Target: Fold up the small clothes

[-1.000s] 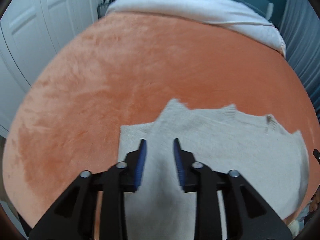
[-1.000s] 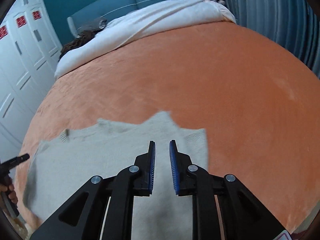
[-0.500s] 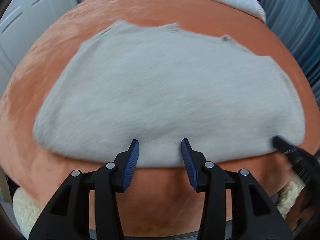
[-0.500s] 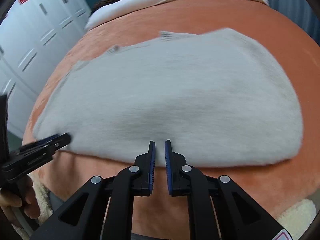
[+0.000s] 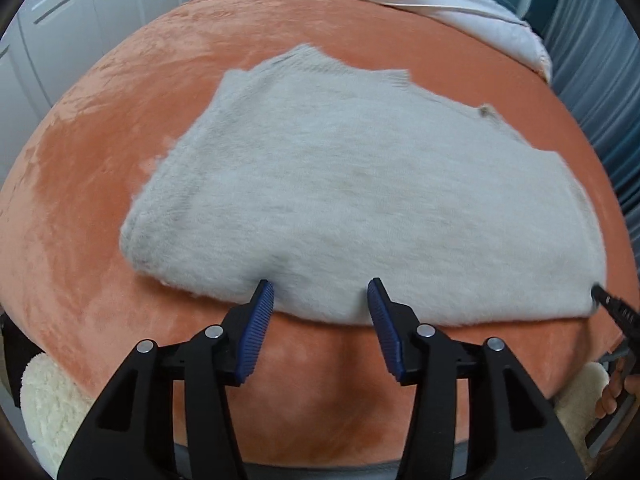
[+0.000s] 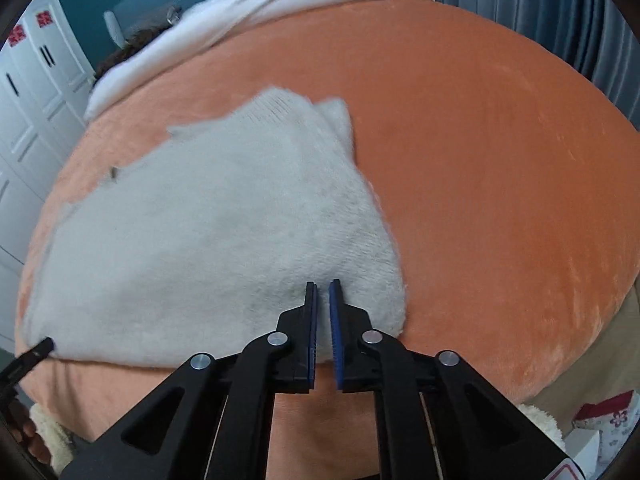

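Right gripper (image 6: 323,285): jaws nearly together at the sweater's near hem by its right corner, seemingly pinching fabric, blur hides contact
Left gripper (image 5: 320,287): jaws have just been opening, apart astride the near hem, likely readying a grasp
Sweater (image 5: 360,200): flat on orange blanket (image 5: 120,140), neckline far

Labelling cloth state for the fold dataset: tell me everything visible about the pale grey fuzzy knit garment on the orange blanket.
The pale grey fuzzy knit garment lies flat on the orange plush blanket, with ribbed trim and a small tag along its far edge. Its near hem runs along the bed's front. The right gripper is shut on the hem near one corner; the left gripper, open, straddles the hem further along.
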Action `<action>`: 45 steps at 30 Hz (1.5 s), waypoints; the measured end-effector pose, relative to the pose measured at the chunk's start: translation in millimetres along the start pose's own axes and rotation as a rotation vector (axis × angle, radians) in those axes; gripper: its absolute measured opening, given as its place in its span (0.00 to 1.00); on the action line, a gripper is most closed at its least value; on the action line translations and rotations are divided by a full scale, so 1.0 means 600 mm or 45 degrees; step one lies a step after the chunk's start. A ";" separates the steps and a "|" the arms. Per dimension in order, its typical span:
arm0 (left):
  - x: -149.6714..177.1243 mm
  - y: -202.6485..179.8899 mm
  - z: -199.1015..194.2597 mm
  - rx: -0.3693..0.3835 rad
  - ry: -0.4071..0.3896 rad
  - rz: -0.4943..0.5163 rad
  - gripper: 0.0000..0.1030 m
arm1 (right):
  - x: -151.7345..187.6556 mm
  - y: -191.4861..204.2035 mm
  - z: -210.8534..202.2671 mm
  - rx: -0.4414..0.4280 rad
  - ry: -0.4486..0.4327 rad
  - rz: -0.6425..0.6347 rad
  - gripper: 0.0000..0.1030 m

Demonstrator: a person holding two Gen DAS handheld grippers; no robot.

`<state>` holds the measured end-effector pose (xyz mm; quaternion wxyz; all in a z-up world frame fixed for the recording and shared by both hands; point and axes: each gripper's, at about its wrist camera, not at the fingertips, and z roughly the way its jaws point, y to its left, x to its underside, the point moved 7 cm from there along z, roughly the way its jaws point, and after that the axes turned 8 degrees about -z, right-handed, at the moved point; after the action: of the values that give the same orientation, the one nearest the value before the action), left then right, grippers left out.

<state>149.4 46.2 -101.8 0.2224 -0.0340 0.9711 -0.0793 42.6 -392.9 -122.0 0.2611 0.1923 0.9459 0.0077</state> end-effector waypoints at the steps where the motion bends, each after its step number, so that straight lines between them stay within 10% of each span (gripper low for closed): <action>1: 0.001 0.016 0.013 -0.028 0.023 -0.015 0.46 | 0.001 0.003 0.006 -0.040 -0.007 0.029 0.00; 15: -0.054 0.067 -0.012 0.069 -0.002 -0.127 0.46 | -0.036 -0.009 -0.025 -0.005 -0.069 0.028 0.09; 22: -0.185 0.063 -0.007 0.088 -0.128 -0.154 0.75 | -0.163 0.020 -0.017 -0.032 -0.191 -0.020 0.59; 25: -0.212 0.063 0.057 0.068 -0.039 -0.181 0.67 | -0.199 0.037 0.039 0.023 -0.127 -0.059 0.59; 27: -0.215 0.064 0.090 0.033 0.020 -0.155 0.39 | -0.210 0.052 0.072 0.028 -0.078 -0.099 0.55; 29: -0.218 0.061 0.096 0.014 0.017 -0.101 0.17 | -0.209 0.060 0.082 0.036 -0.040 -0.134 0.12; 30: -0.219 0.061 0.093 0.021 0.013 -0.086 0.13 | -0.211 0.060 0.078 0.015 -0.044 -0.131 0.07; 35: -0.230 0.097 0.096 0.022 0.021 -0.125 0.10 | -0.229 -0.018 0.037 0.025 -0.177 0.005 0.05; 39: -0.228 0.104 0.111 0.008 0.018 -0.156 0.10 | -0.202 -0.059 0.114 0.006 0.002 0.070 0.05; 45: -0.205 0.090 0.033 0.022 -0.075 -0.116 0.17 | -0.215 0.018 -0.010 0.061 -0.263 0.003 0.23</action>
<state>266.9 109.0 -75.8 0.2474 -0.0786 0.9608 -0.0969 145.4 -430.1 -52.3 0.3525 0.1993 0.9137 -0.0345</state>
